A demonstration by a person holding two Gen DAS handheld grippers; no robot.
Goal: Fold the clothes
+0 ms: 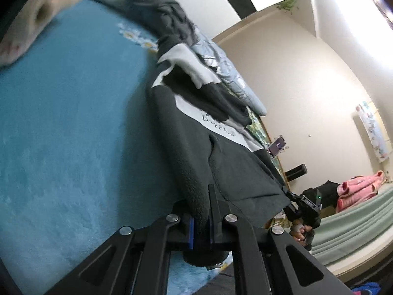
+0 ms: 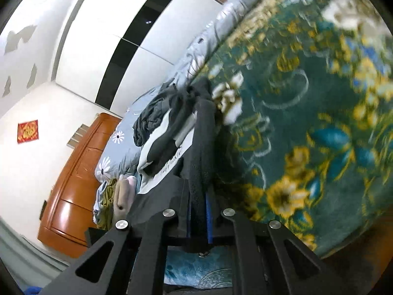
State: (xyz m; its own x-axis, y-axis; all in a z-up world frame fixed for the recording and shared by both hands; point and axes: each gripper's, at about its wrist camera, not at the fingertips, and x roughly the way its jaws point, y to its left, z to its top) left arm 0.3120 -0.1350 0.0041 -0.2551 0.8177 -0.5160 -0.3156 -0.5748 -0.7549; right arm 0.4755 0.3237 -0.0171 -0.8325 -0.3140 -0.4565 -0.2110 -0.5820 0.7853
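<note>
Gripping the dark fleece garment (image 1: 228,172) by its near hem, we have the left gripper (image 1: 202,223) clamped onto a thick roll of the fabric at one corner, its blue-edged pads pressed into the pile from both sides. Our right gripper (image 2: 198,211) is likewise closed on the same garment (image 2: 199,147) at the other corner of that hem, and from the left wrist view we can see it, with the hand (image 1: 298,232) that carries it, at the far end of the taut edge. We judge that holding both corners at once is what keeps the hem stretched into a straight line, so the piece can be carried over itself evenly rather than bunching. The rest of the garment trails away from us across the bed, lying between the blue plush blanket (image 1: 73,123) on one side and the green floral blanket (image 2: 307,123) on the other; its white panel with lettering (image 1: 221,125) faces up, and a sleeve seems to be thrown loosely across it. A crumpled grey garment (image 1: 159,12) sits beyond, towards the far edge of the bed, apparently waiting its turn. Both views are blurred in places, so we cannot tell how much of the hem has left the bed. The fold itself looks not yet made.
</note>
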